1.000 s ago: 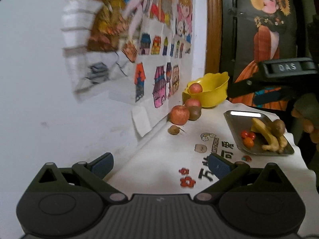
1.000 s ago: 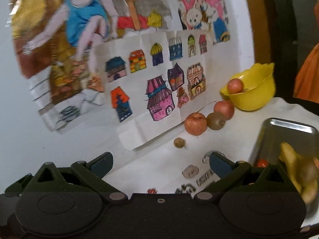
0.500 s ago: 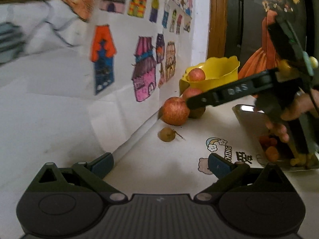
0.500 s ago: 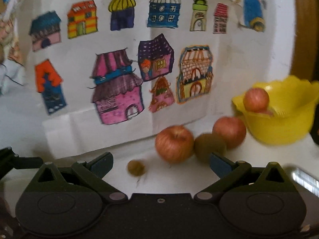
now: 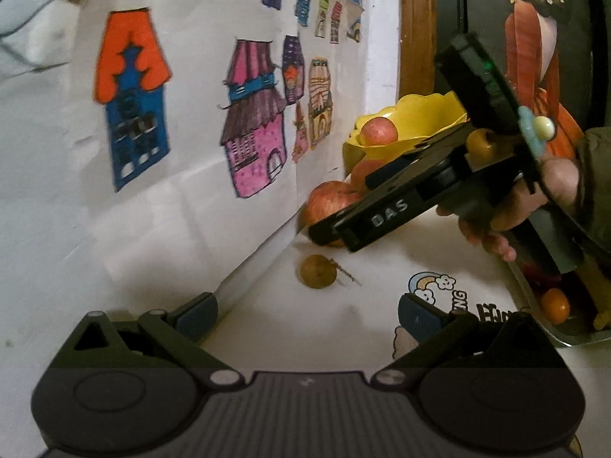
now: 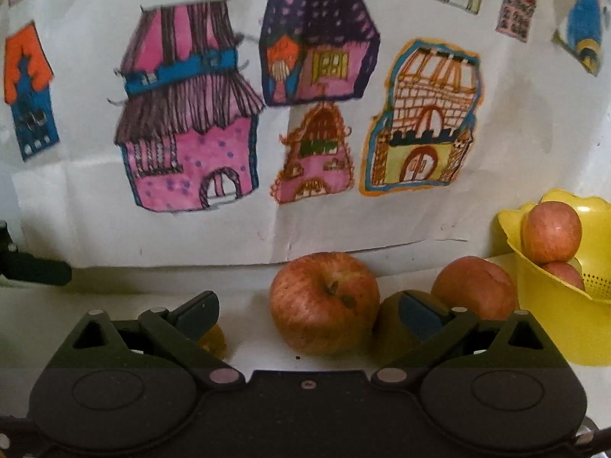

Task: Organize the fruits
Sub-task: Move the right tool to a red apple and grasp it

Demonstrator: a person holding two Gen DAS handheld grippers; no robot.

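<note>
My right gripper (image 6: pixel 309 313) is open and low over the white table, and a red apple (image 6: pixel 324 301) lies between its fingers, untouched by either. A brownish kiwi (image 6: pixel 387 320) sits just behind the right finger, with a second apple (image 6: pixel 473 286) beyond it. The yellow bowl (image 6: pixel 553 328) at the right holds two more apples (image 6: pixel 552 231). My left gripper (image 5: pixel 307 313) is also open, holding nothing, with a small brown fruit (image 5: pixel 317 271) a short way ahead of it. In the left wrist view the right gripper's body hides part of the red apple (image 5: pixel 328 200).
A wall covered with paper house drawings (image 6: pixel 305 114) rises right behind the fruit. A metal tray (image 5: pixel 565 337) at the right holds an orange tomato (image 5: pixel 555 305) and other pieces. A person's hand (image 5: pixel 534 198) holds the right gripper above it.
Both grippers have moved forward towards the fruit by the wall. The right gripper has swung in front of the left camera and now brackets the red apple.
</note>
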